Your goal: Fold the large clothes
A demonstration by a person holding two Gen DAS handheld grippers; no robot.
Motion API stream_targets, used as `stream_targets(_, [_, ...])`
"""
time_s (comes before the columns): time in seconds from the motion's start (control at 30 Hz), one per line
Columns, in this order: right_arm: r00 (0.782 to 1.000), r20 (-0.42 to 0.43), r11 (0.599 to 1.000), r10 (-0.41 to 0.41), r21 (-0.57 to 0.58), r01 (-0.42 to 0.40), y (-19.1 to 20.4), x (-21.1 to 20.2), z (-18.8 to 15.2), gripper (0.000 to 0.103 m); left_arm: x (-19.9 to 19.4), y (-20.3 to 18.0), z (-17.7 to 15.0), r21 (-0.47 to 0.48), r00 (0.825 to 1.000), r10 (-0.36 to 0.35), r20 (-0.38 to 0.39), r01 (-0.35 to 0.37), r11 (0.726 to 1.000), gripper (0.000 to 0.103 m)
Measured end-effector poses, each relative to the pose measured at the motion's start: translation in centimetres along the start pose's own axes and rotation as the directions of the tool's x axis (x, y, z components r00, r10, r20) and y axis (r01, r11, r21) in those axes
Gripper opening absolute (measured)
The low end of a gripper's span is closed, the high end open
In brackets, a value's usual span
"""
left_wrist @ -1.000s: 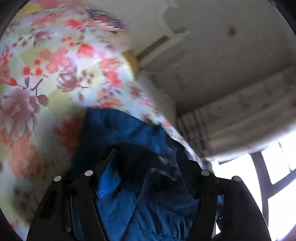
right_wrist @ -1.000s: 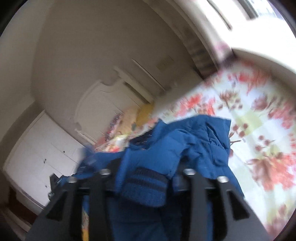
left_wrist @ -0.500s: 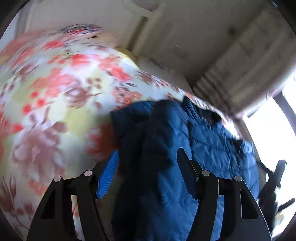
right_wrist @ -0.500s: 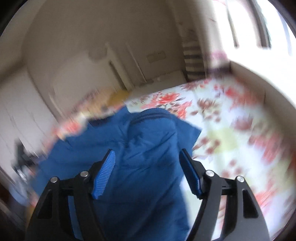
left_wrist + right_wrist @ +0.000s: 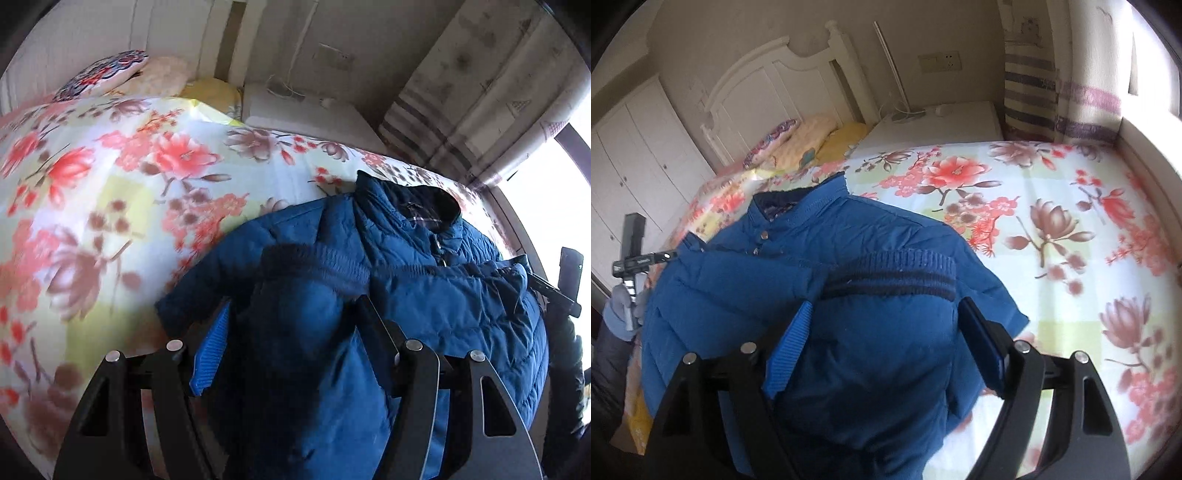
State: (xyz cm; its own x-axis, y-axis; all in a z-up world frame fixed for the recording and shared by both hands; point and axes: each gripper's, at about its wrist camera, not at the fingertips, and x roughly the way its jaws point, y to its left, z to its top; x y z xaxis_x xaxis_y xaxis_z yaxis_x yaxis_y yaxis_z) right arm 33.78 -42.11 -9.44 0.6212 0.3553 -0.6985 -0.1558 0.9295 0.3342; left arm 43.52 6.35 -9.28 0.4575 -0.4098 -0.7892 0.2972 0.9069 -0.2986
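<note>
A blue padded jacket [image 5: 424, 280] lies on the floral bedspread [image 5: 122, 192], its dark collar toward the pillows. Both sleeves are folded over its body, each with a ribbed knit cuff [image 5: 890, 273]. My left gripper [image 5: 291, 314] is open, just above the left sleeve near its cuff [image 5: 317, 258], fingers apart on either side of it. My right gripper [image 5: 882, 317] is open above the right sleeve, fingers straddling it just below the cuff. The jacket [image 5: 746, 266] also fills the lower left of the right wrist view. Neither gripper holds cloth.
Pillows [image 5: 798, 140] and a white headboard [image 5: 764, 81] stand at the bed's far end, beside a white nightstand [image 5: 942, 125] and a striped curtain [image 5: 1030, 81]. The other gripper shows at each view's edge [image 5: 565, 284]. Bare bedspread [image 5: 1071, 229] lies to the jacket's right.
Both grippers held the sleeves lifted a second ago. They have let go; the sleeves now lie across the jacket and both grippers stand open above them.
</note>
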Motion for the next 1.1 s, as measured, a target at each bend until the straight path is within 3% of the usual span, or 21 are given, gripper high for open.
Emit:
stream_targets(0.13, [0.999,0.043,0.999,0.032,0.017,-0.032,-0.3,-0.1,-0.3,0.067,1.2,-1.3,0.2,0.06,1.0,0.022,-0.013,-0.021,0.998,0.061])
stream_targets(0.17, [0.998,0.059,1.0,0.02,0.0,-0.02,0.0,-0.5,-0.4,0.055,1.0,-1.4,-0.1,0.065,1.0,0.025,0.014,-0.025,0.998,0.051])
stream_targets(0.2, [0.997,0.077,1.0,0.013,-0.025,-0.012,0.4,-0.9,-0.4,0.034,0.2,-1.5,-0.6,0.066,0.998,0.029,0.051,-0.032,0.997,0.029])
stream_targets(0.23, [0.994,0.103,0.998,0.022,-0.06,-0.016,1.1,-1.7,-0.6,0.025,-0.8,-1.7,-1.1,0.055,0.996,0.02,0.085,-0.025,0.998,0.021])
stream_targets(0.3, [0.986,0.168,0.996,-0.008,-0.091,0.023,2.7,-3.8,-1.0,0.017,-3.9,-2.4,-2.5,0.034,0.984,0.006,0.176,-0.012,0.999,0.017])
stream_targets(0.4, [0.964,0.264,0.986,-0.016,-0.158,0.06,6.2,-8.5,-1.6,0.017,-9.3,-3.9,-2.7,0.039,0.96,-0.01,0.281,-0.001,0.999,0.017])
stream_targets(0.53, [0.948,0.318,0.985,-0.028,-0.151,0.08,7.8,-11.6,2.8,0.016,-11.2,-4.6,3.0,0.004,0.959,0.029,0.282,-0.032,0.999,0.017])
stream_targets(0.6, [0.951,0.297,0.988,-0.083,-0.102,0.118,7.5,-10.3,6.1,0.017,-8.3,-3.6,7.2,-0.065,0.973,0.088,0.216,-0.075,0.995,0.017])
stream_targets(0.67, [0.968,0.217,0.992,-0.125,0.0,0.127,5.7,-6.6,9.4,0.017,-3.9,-2.5,9.6,-0.116,0.983,0.122,0.14,-0.106,0.988,0.018])
stream_targets(0.73, [0.974,0.114,0.979,-0.197,0.083,0.188,3.8,-1.5,11.0,0.017,0.1,-1.5,9.9,-0.146,0.982,0.167,0.088,-0.153,0.977,0.018])
stream_targets(0.8, [0.974,0.029,0.961,-0.226,0.168,0.218,1.9,2.7,10.4,0.017,4.4,-0.7,8.7,-0.154,0.975,0.218,0.048,-0.208,0.966,0.019])
stream_targets(0.87, [0.954,-0.061,0.936,-0.294,0.185,0.3,0.4,6.7,8.2,0.019,7.6,-0.4,6.5,-0.132,0.964,0.265,0.031,-0.259,0.957,0.026])
stream_targets(0.93, [0.964,-0.025,0.936,-0.264,0.236,0.262,-0.6,7.5,6.5,0.021,7.4,-0.2,6.0,-0.146,0.961,0.27,0.065,-0.259,0.955,0.031])
stream_targets(0.97, [0.967,-0.012,0.936,-0.255,0.248,0.25,-0.9,7.3,6.3,0.025,7.2,0.0,6.0,-0.157,0.958,0.277,0.07,-0.263,0.952,0.038])
stream_targets(1.03, [0.968,-0.006,0.927,-0.252,0.285,0.243,-1.8,7.2,5.9,0.037,7.1,1.0,5.9,-0.209,0.956,0.287,0.063,-0.268,0.94,0.054])
stream_targets(1.07, [0.97,-0.001,0.923,-0.242,0.308,0.231,-2.3,7.2,5.8,0.048,7.1,1.4,5.9,-0.233,0.955,0.291,0.063,-0.269,0.934,0.065])
stream_targets(1.1, [0.972,0.002,0.916,-0.236,0.333,0.222,-2.9,7.1,5.5,0.058,6.9,1.9,5.8,-0.263,0.955,0.287,0.071,-0.26,0.929,0.07])
